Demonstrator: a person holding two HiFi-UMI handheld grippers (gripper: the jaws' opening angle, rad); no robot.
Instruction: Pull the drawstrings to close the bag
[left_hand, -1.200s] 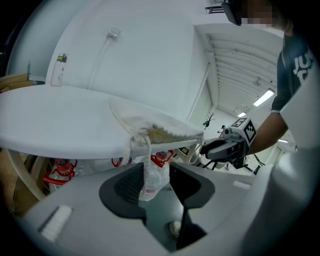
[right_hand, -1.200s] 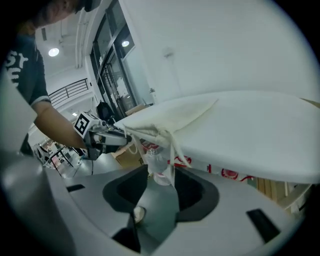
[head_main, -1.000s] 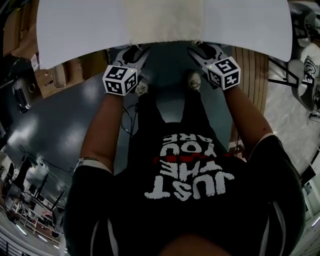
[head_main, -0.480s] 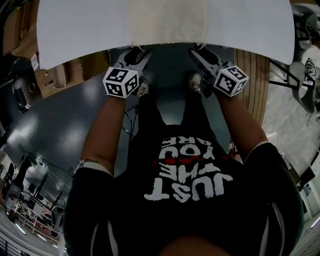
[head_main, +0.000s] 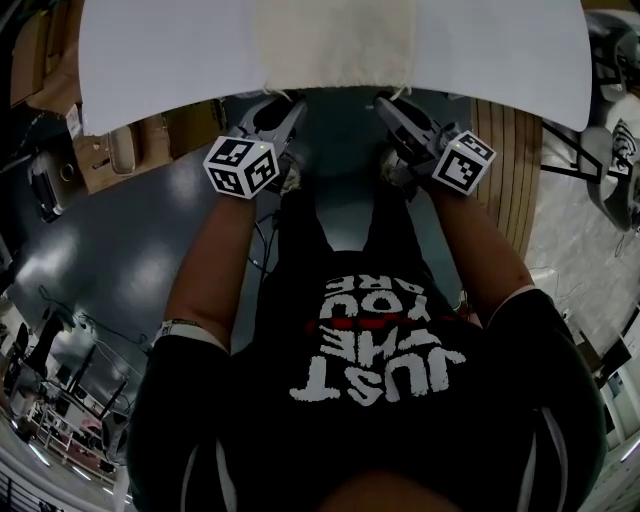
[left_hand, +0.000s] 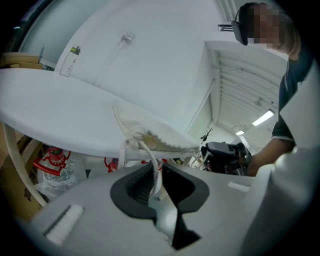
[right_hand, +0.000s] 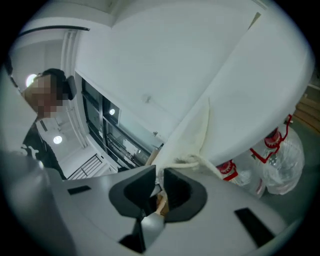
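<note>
**Both claws closing on the bag's cords at the table edge**

The white table (head_main: 160, 60) fills the top of the head view, and its near edge runs across just above both tools. Below it lies a dark, glossy floor (head_main: 110, 250). The person's black shirt (head_main: 380, 440) with white lettering takes up the lower half of that view, and both bare forearms reach forward and up from it.

The cream cloth bag (head_main: 335, 40) lies flat on the table, midway along it. Its gathered mouth sits right at the near edge, facing the person. In the left gripper view the ruffled mouth (left_hand: 162, 142) overhangs the table's rim (left_hand: 50, 115).

The left gripper (head_main: 285, 105) points at the bag's left corner and the right gripper (head_main: 388, 103) at its right corner. They are well apart from each other, and each tip is just under the table edge. Each carries its marker cube (head_main: 242, 166) near the wrist, the right one (head_main: 463, 158) tilted.

The left gripper's (left_hand: 153, 182) jaws are closing. The left drawstring (left_hand: 148, 152) comes off a knot at the bag's corner, drops between the dark pads and is nipped there. The right gripper's (right_hand: 159, 189) jaws are closing too, with only a slim gap between them. The right drawstring (right_hand: 192, 161) leads from its knot into that gap and is pinched.

Clear bottles with red labels (right_hand: 275, 160) stand under the table.
</note>
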